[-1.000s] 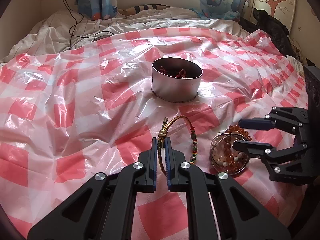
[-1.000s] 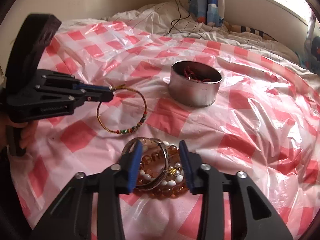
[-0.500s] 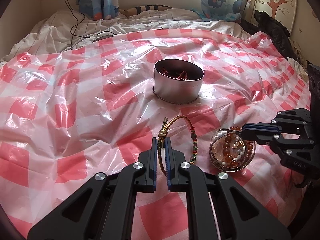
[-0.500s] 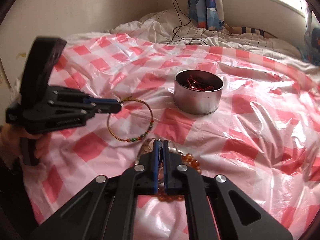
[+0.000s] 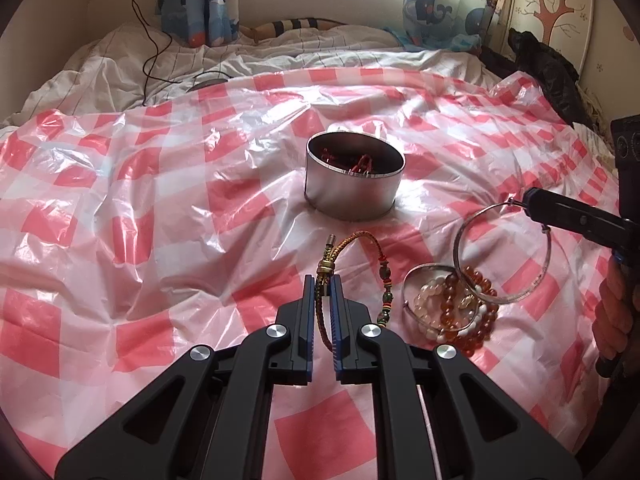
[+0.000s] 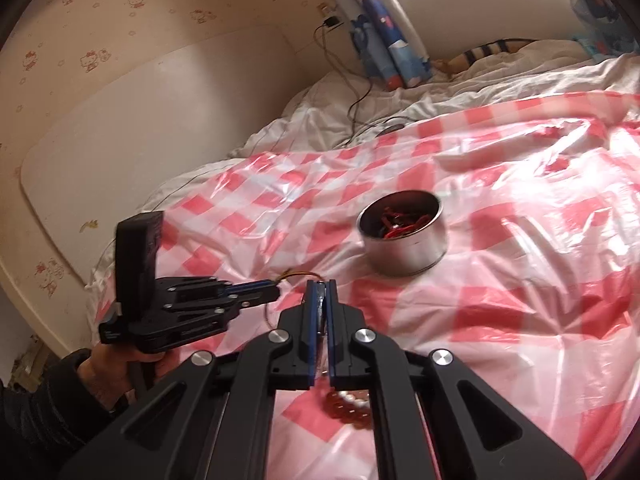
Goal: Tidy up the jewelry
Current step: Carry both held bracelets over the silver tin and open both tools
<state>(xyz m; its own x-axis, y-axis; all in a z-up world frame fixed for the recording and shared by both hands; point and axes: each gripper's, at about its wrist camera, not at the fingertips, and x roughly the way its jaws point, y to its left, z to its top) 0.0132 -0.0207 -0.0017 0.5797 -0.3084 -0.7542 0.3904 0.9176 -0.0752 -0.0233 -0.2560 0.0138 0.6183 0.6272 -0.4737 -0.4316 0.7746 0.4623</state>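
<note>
The left tongs (image 5: 322,280) pinch a braided cord bracelet (image 5: 352,268) lying on the checkered plastic sheet (image 5: 160,208) over a bed, while the right tongs (image 5: 530,200) clamp a silver bangle (image 5: 504,256) raised above beaded bracelets (image 5: 456,312); a metal tin (image 5: 354,184) sits beyond both.

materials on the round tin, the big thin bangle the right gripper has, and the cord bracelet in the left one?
Round silver tin: looks like brushed metal, with a soft sheen and thin rolled rim.
Large thin silver bangle: probably polished metal wire; it keeps a rigid hoop while lifted by the right gripper.
Gold-brown braided cord bracelet: woven thread with a brassy clasp and small beads, pinched in the left gripper.
</note>
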